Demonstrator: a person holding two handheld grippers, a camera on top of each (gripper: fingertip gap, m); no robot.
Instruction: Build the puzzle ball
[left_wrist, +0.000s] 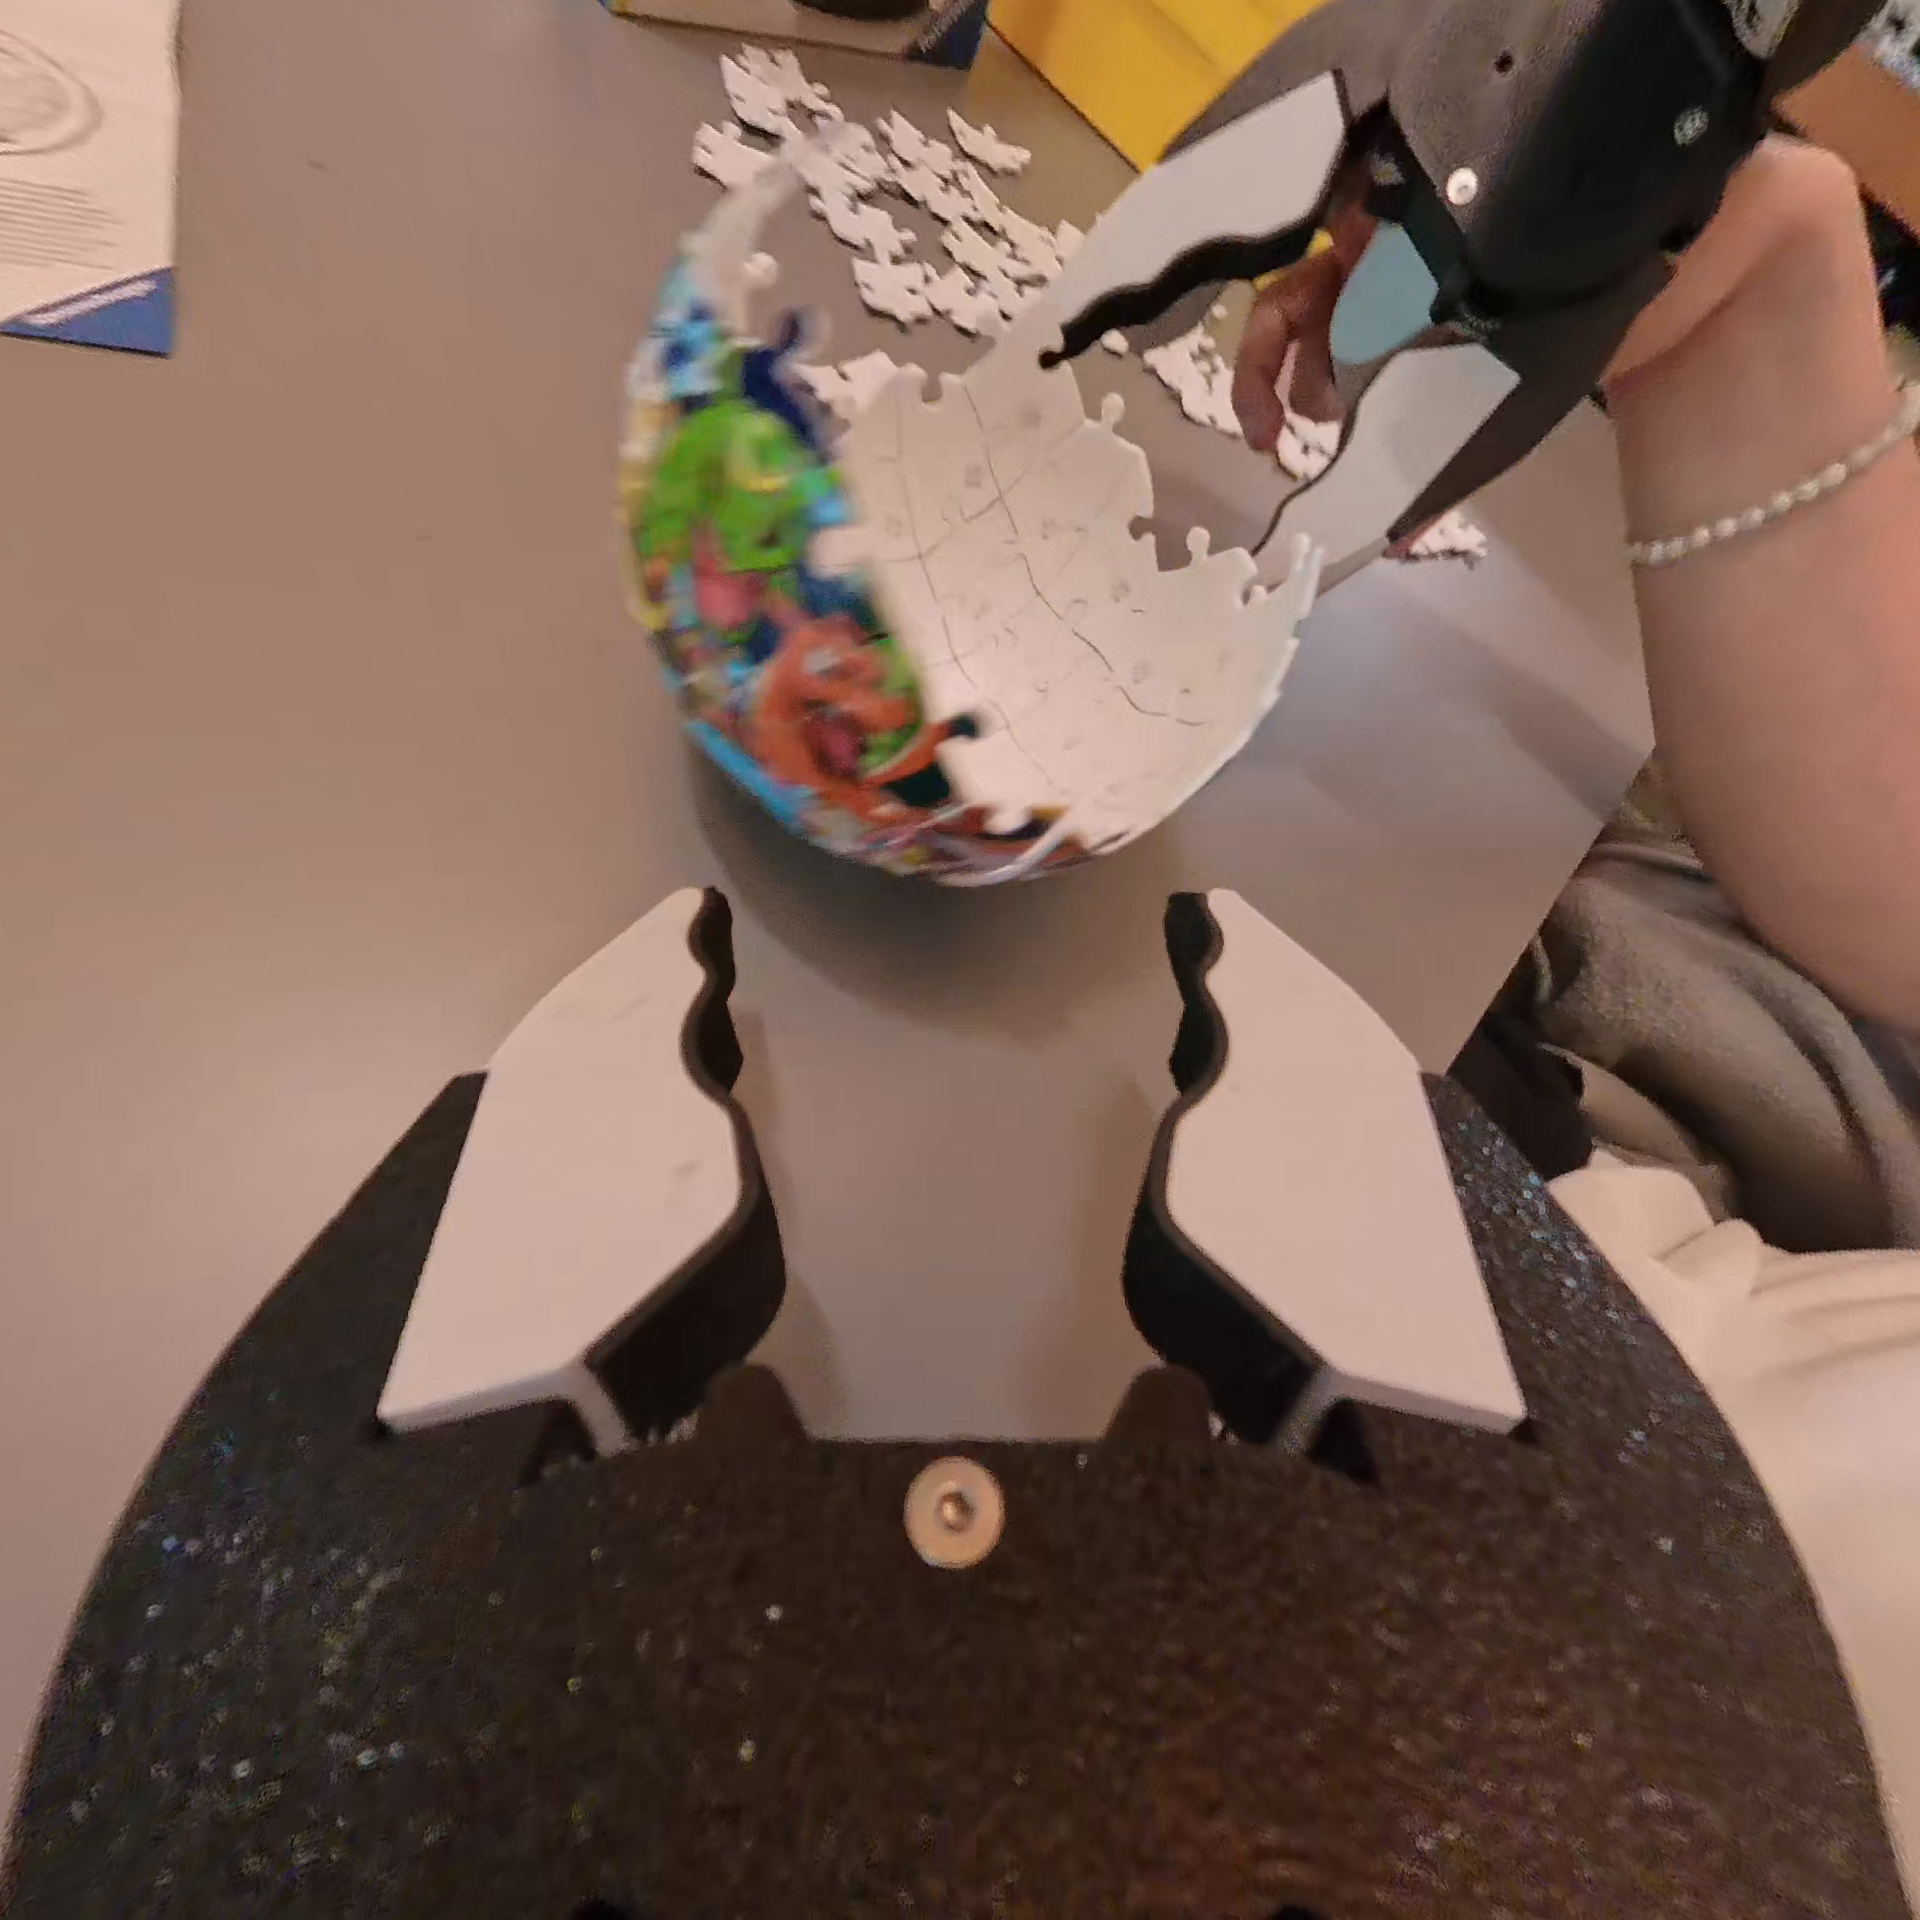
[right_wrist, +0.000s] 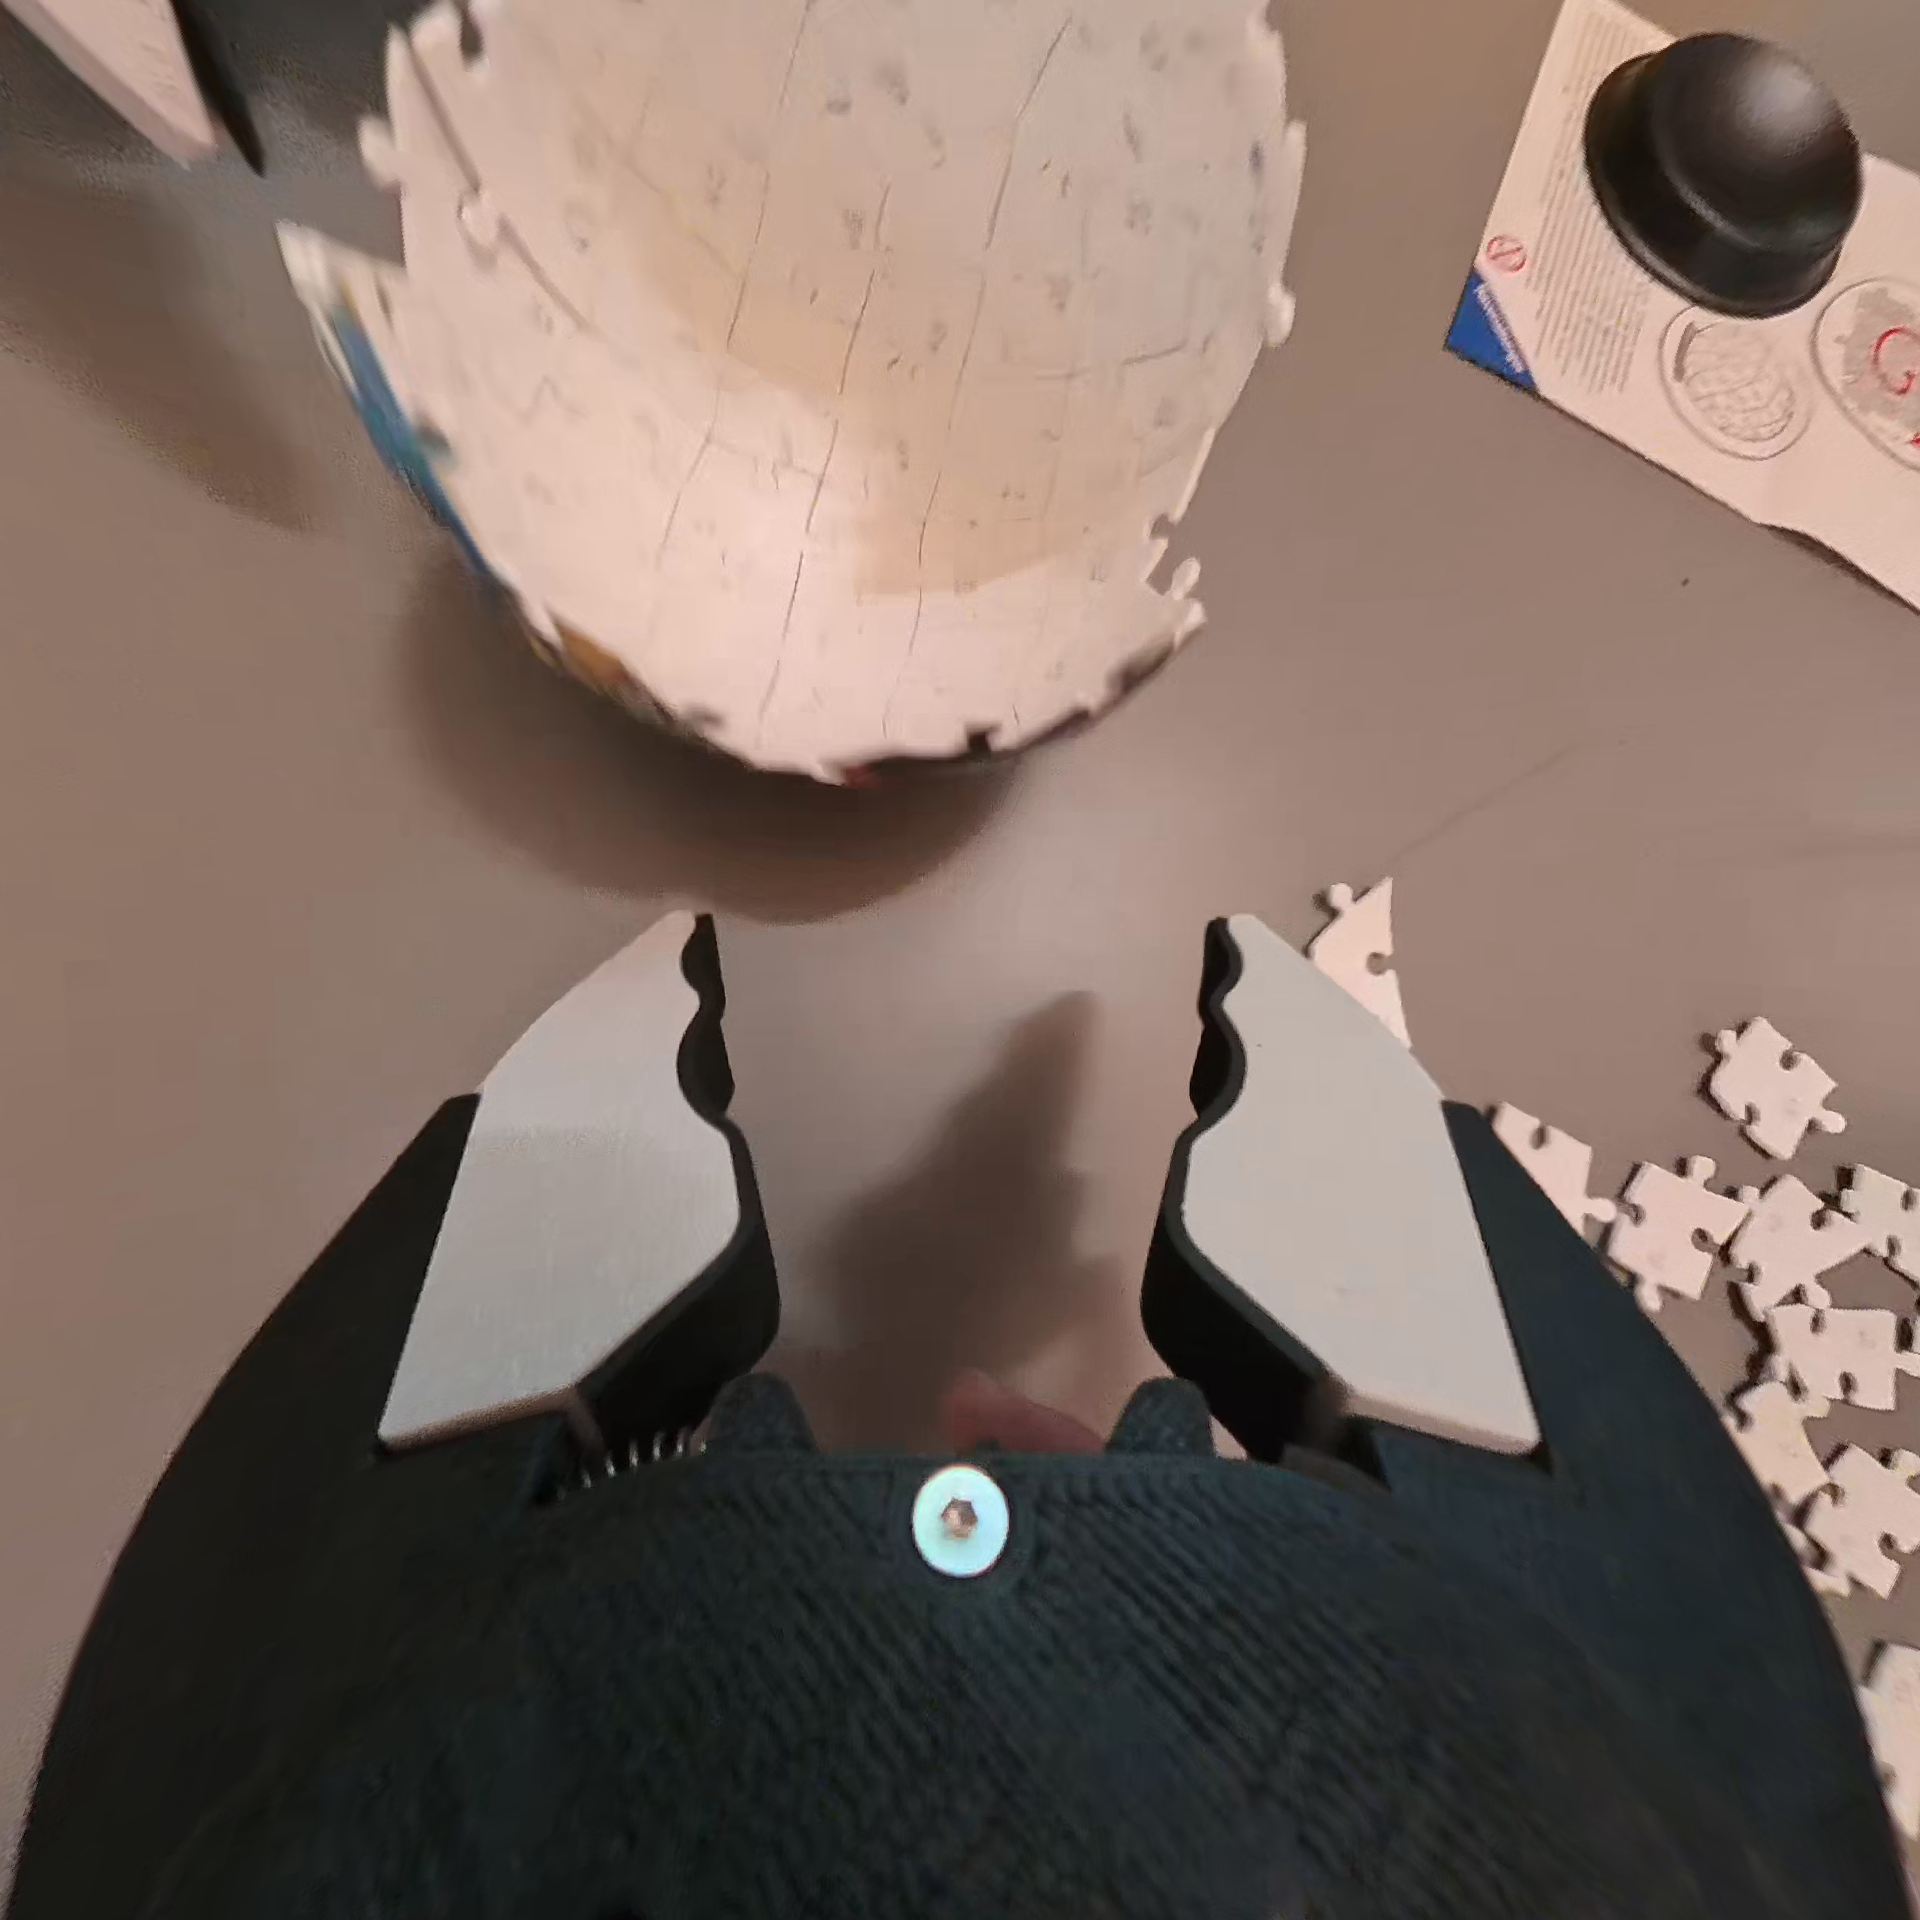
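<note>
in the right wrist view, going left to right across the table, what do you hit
half-built puzzle ball → right gripper, open and empty, nearer the camera → loose white puzzle pieces along the right edge. Farther back on the right, a black dome-shaped stand sits on a printed instruction sheet.

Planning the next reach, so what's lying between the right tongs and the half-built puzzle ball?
Only bare grey table in shadow separates the right tongs from the puzzle ball, per the right wrist view.

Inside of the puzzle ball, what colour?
Plain white; the puzzle ball shows it best in the right wrist view.
</note>
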